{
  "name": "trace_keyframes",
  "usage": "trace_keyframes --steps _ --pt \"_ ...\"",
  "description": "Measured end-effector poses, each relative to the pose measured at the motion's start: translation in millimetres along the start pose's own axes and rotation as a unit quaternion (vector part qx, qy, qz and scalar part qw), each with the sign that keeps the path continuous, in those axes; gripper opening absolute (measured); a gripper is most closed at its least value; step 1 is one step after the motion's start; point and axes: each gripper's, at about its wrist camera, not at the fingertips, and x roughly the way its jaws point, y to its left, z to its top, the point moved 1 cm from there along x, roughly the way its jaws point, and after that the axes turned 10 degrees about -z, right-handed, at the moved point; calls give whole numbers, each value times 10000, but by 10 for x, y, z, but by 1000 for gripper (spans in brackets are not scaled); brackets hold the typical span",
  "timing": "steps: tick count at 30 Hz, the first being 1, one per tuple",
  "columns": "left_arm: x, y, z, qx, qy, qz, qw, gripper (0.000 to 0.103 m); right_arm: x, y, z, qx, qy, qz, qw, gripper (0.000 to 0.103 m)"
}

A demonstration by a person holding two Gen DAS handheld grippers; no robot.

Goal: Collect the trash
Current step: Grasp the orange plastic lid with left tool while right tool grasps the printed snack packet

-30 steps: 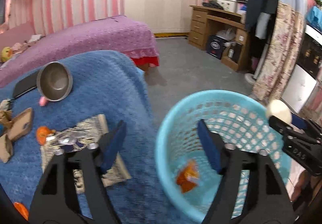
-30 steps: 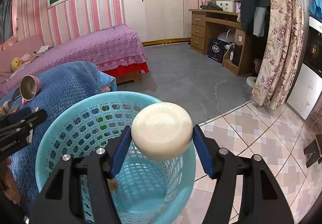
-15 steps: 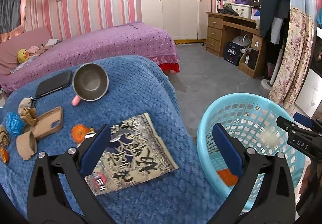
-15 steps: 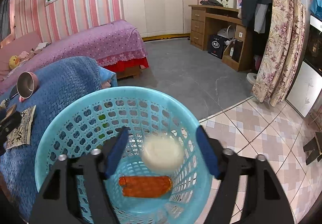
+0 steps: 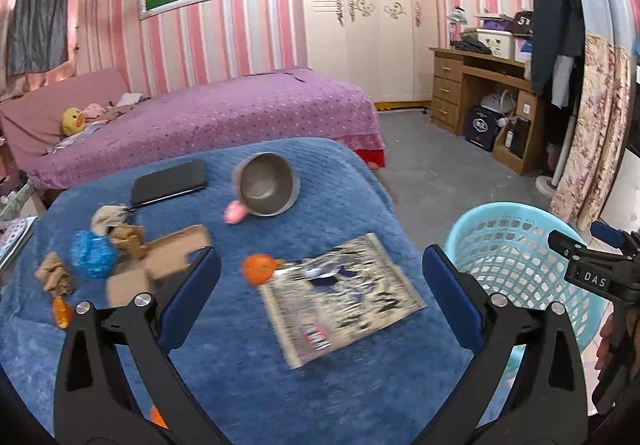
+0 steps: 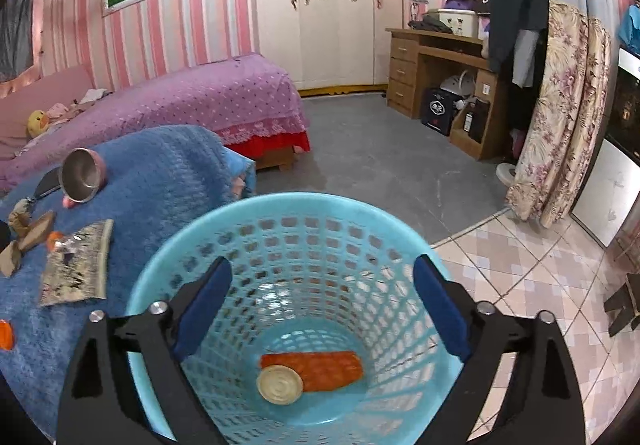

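Observation:
A light blue mesh basket (image 6: pixel 280 205) stands on the floor beside the blue-covered table (image 5: pixel 352 397). At its bottom lie a round cream lid-like piece (image 6: pixel 279 384) and an orange wrapper (image 6: pixel 320 365). My right gripper (image 6: pixel 320 305) hangs over the basket's mouth, jaws still opening, nothing between them. My left gripper (image 5: pixel 320 299) is open and empty above the table, near an orange scrap (image 5: pixel 259 269) and a printed paper (image 5: pixel 344 301). Brown paper scraps (image 5: pixel 160 257), a blue crumpled ball (image 5: pixel 93 254) and a small orange piece (image 5: pixel 62 310) lie at the left. The basket (image 5: pixel 520 241) shows at the right.
A steel mug with pink handle (image 5: pixel 266 185) and a black phone (image 5: pixel 170 181) rest farther back on the table. A purple bed (image 5: pixel 220 117) stands behind, a wooden desk (image 5: pixel 480 93) and floral curtain (image 5: pixel 592 125) to the right. Grey floor lies between.
My right gripper let go of the cream round piece, which fell to the basket's bottom, and its jaws widened. My left gripper swung left from the basket to over the table and opened fully.

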Motion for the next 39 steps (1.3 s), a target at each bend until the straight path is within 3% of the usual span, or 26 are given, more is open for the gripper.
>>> trace_keyframes --steps 10,19,24,33,36,39 --pt "-376 726 -191 -210 43 441 9988 98 -325 559 -9 44 -213 507 9985 93" --pt "-354 1203 -725 -498 447 550 9962 97 -435 1024 -115 -287 -199 752 9966 94" --pt "-351 1253 -933 -622 539 413 9957 97 -447 1089 -155 -328 -197 753 9964 94" --pt "-386 1125 -1183 -332 461 449 9974 97 -401 1074 -169 -203 -169 514 9983 95" --pt "-326 1024 -1212 -110 536 416 9976 89 -375 1041 -144 -72 -109 502 9987 94" --pt "-264 1007 -1228 -122 652 209 9976 67 -345 1082 -155 -112 -57 561 9983 94"
